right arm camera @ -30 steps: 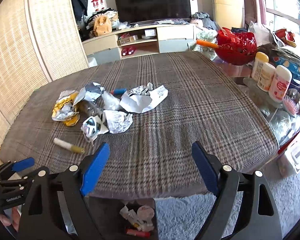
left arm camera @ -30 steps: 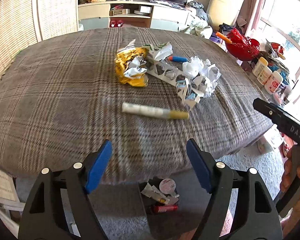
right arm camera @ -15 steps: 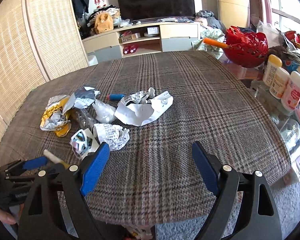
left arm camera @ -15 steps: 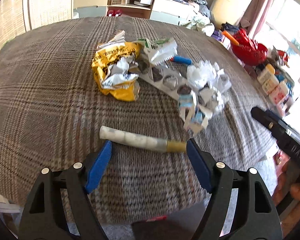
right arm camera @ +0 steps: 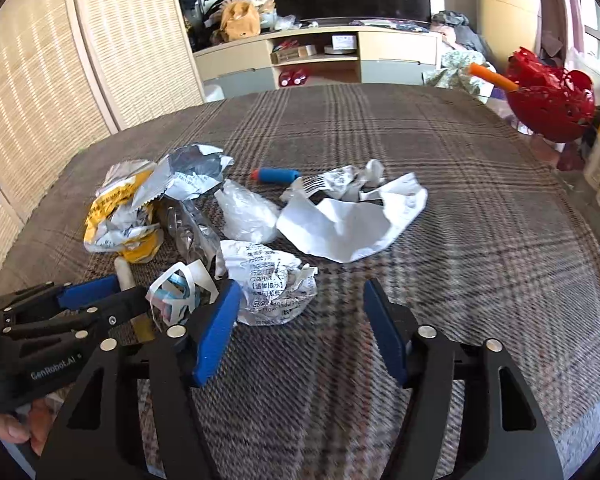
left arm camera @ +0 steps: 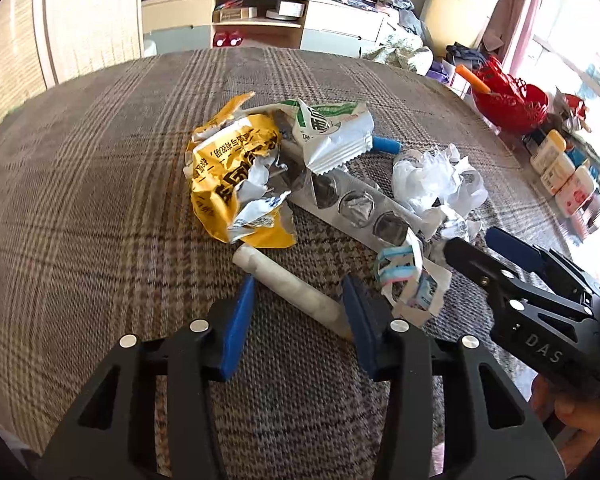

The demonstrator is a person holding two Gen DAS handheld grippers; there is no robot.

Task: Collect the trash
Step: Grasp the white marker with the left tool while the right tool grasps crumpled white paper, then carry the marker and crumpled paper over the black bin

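Both grippers closing in on the trash near the table's front edge

In the left wrist view we saw the left gripper (left arm camera: 298,292) with its jaws just closing around a white stick (left arm camera: 288,286) lying on the plaid table (left arm camera: 80,184), the pads beside it but not clearly pressing. That view alone showed the blister strip (left arm camera: 356,204) beside the yellow wrapper (left arm camera: 236,184). The right wrist view alone showed the large white sheet (right arm camera: 348,224) toward the table's middle. There the right gripper (right arm camera: 300,300), jaws also closing but holding nothing, stood over the crumpled printed paper (right arm camera: 272,284).
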